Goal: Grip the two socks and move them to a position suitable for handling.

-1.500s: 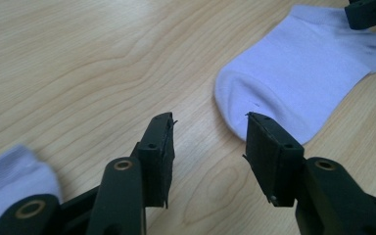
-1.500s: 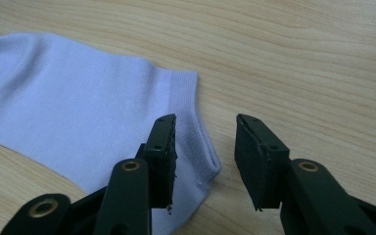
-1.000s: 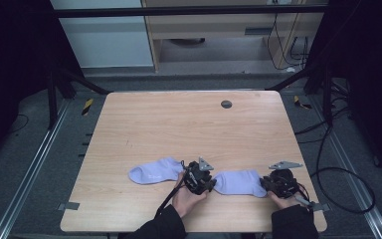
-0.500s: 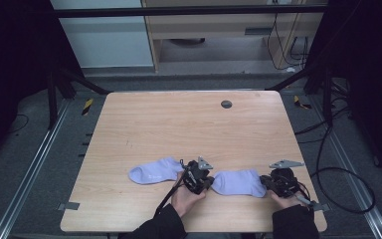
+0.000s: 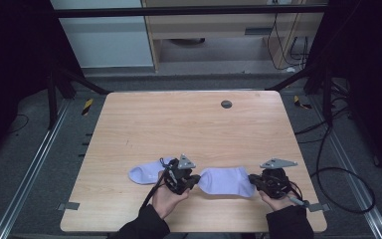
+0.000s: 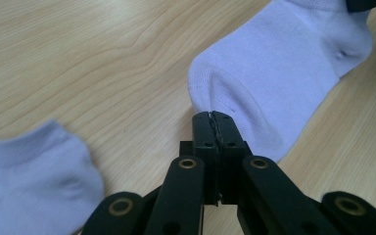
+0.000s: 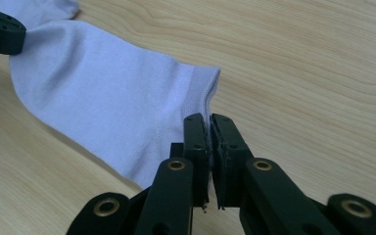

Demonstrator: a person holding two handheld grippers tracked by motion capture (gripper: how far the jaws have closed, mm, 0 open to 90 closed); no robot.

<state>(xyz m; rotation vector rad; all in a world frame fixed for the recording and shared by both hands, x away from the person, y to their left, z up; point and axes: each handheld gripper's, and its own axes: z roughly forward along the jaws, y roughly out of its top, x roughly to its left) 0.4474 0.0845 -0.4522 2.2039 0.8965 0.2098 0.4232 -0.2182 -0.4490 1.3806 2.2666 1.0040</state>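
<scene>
Two pale lavender socks lie on the wooden table [image 5: 189, 124]. One sock [image 5: 146, 173] rests flat at the left. The other sock [image 5: 226, 180] stretches between my two grippers near the front edge. My left gripper [image 5: 191, 180] is shut on its toe end; in the left gripper view the jaws [image 6: 214, 117] pinch the rounded tip of this sock [image 6: 284, 68]. At the opposite end my right gripper [image 5: 252, 180] is shut on the cuff, and in the right gripper view its tips [image 7: 209, 120] grip the ribbed edge of the sock [image 7: 103, 93].
A small dark round grommet [image 5: 226, 104] sits in the table's far right part. The flat sock [image 6: 29, 181] lies close beside the left gripper. Cables trail off the table's right side, and shelving stands beyond the far edge.
Both hands and the sock held between them have drifted very slightly to the left. The flat sock has stayed in place.
</scene>
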